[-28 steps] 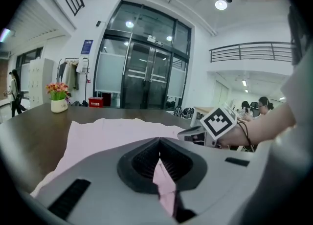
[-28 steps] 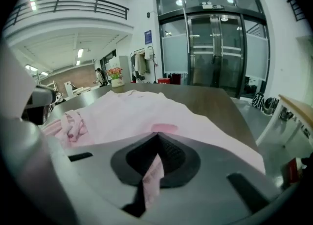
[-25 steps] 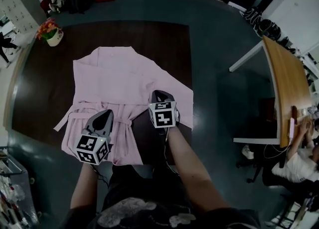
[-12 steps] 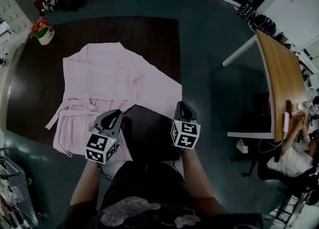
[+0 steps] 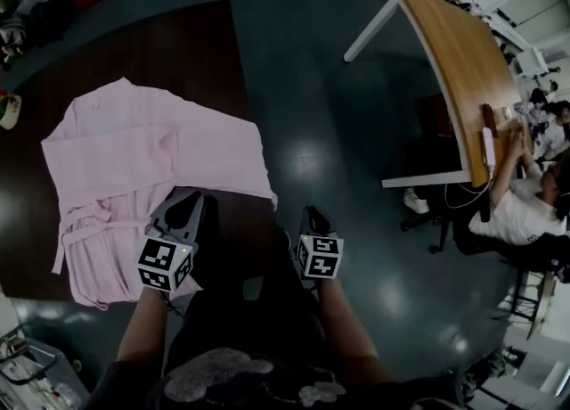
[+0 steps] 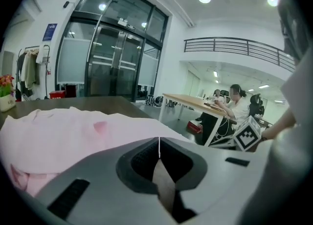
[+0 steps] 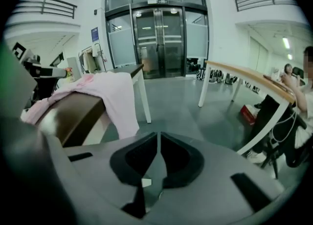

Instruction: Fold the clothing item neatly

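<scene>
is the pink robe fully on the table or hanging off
Partly hanging off: in the right gripper view one corner of the pink robe drapes over the edge of the table; the rest lies on top.

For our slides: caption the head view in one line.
Pink robe lies on a dark table; left gripper and right gripper hover shut and empty.

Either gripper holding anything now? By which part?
Nothing held. Left gripper and right gripper are both shut with nothing between the jaws; the pink robe is in neither.
</scene>
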`<state>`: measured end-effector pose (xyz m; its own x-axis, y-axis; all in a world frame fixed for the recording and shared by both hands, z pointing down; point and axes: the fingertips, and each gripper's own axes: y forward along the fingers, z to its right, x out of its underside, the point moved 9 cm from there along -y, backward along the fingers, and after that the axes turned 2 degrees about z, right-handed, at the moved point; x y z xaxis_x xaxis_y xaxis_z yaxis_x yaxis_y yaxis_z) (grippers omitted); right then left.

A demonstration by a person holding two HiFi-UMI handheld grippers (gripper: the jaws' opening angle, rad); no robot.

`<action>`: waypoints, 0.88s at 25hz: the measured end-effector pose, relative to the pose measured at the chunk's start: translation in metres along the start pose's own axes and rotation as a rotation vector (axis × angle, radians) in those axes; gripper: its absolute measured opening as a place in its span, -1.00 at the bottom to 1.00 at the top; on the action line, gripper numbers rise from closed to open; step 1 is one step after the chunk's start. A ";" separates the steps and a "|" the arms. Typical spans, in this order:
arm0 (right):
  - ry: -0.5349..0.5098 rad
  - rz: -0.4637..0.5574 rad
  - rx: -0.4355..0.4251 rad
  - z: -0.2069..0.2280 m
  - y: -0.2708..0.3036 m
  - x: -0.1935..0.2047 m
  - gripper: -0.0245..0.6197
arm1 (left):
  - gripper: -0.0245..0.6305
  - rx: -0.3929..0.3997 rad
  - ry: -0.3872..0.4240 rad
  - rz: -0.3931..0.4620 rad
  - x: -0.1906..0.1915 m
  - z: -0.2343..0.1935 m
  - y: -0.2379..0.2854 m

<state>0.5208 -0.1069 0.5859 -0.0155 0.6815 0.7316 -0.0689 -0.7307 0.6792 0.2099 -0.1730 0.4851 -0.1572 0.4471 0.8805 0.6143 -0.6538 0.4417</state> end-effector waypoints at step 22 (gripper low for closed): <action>-0.351 -0.095 -0.617 -0.013 0.067 0.008 -0.86 | -0.89 -0.262 -0.052 -0.132 0.017 0.096 0.033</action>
<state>0.5028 -0.1500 0.6370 0.3334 0.6124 0.7168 -0.6069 -0.4424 0.6603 0.3016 -0.1289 0.4984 -0.1784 0.5653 0.8053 0.3698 -0.7199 0.5873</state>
